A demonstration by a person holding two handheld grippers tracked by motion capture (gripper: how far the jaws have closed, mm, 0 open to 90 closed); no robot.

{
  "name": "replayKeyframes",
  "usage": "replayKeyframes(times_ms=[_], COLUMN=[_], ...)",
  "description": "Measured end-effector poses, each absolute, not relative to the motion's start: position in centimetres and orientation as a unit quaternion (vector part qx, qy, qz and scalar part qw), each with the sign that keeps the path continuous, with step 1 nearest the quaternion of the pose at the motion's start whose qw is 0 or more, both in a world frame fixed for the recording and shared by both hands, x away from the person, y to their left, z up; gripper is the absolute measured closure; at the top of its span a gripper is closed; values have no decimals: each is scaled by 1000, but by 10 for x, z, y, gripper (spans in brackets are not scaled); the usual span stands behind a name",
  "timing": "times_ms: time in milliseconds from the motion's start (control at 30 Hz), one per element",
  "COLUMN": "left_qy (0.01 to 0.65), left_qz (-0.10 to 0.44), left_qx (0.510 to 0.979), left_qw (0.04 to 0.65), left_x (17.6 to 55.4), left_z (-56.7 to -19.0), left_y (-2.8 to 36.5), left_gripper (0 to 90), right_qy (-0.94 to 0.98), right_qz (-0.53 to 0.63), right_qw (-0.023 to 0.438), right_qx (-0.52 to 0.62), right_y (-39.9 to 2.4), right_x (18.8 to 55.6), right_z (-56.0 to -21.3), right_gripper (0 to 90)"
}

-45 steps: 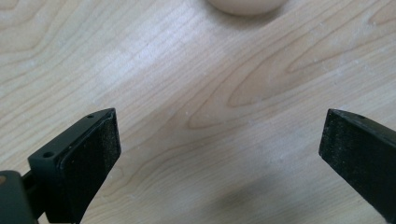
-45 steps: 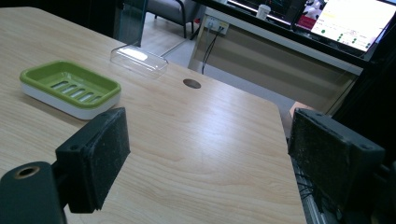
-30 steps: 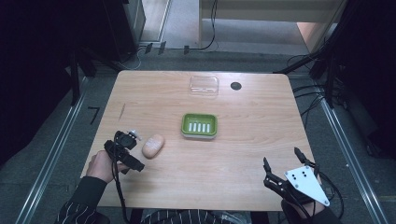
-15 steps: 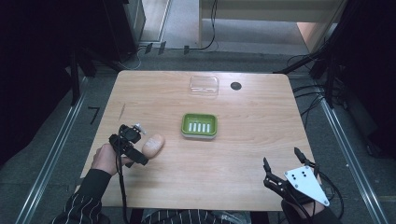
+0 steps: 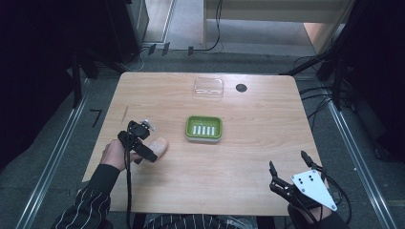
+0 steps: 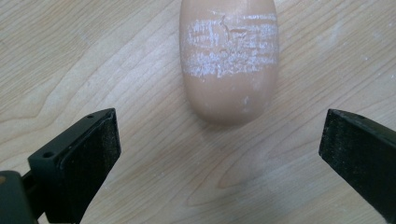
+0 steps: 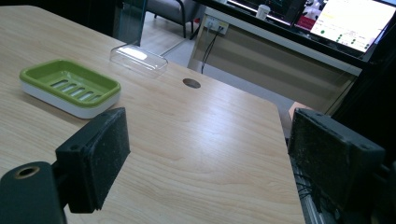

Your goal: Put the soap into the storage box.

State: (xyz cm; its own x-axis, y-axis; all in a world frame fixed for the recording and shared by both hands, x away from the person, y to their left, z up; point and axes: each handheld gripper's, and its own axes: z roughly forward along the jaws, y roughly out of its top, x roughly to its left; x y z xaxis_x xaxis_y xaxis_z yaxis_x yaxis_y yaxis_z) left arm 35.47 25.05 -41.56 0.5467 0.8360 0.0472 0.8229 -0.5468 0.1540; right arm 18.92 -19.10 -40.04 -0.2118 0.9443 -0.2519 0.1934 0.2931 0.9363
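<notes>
A tan oval bar of soap (image 5: 161, 145) with white scuff marks lies on the wooden table (image 5: 248, 143) at the left. My left gripper (image 5: 143, 143) hangs just over the bar's near end, tilted down at it. In the left gripper view the soap (image 6: 229, 60) lies just ahead of the wide-open left gripper (image 6: 222, 133), and nothing is between its pads (image 6: 88, 154). A green slotted soap dish (image 5: 204, 129) on a white base sits mid-table, empty. My right gripper (image 5: 287, 162) rests open at the front right corner, seen open too in its own view (image 7: 215, 149).
A clear plastic lid (image 5: 208, 87) lies at the back of the table, next to a round black cable hole (image 5: 241, 88). In the right gripper view the dish (image 7: 70, 84) and lid (image 7: 138, 58) are far to the left. Dark stands and cables ring the table.
My left gripper has moved right and slightly forward, from beside the soap to over its near end. The soap, the dish and the right gripper have stayed put.
</notes>
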Motion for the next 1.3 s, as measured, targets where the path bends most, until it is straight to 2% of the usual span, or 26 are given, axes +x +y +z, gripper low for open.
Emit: replayKeyframes(times_ms=[433,1300], left_qy=[468,476], left_qz=[51,47], left_qx=[881,878], left_qw=[42,34], left_x=[376,394], left_z=[-431,-449], left_y=[234,222], left_gripper=[0,0], right_qy=[663,660], right_qz=[410,411], right_qw=[454,457], right_qx=[432,432], right_y=[-191,-192], right_x=[189,189], right_z=[-400,-400], right_gripper=[134,134])
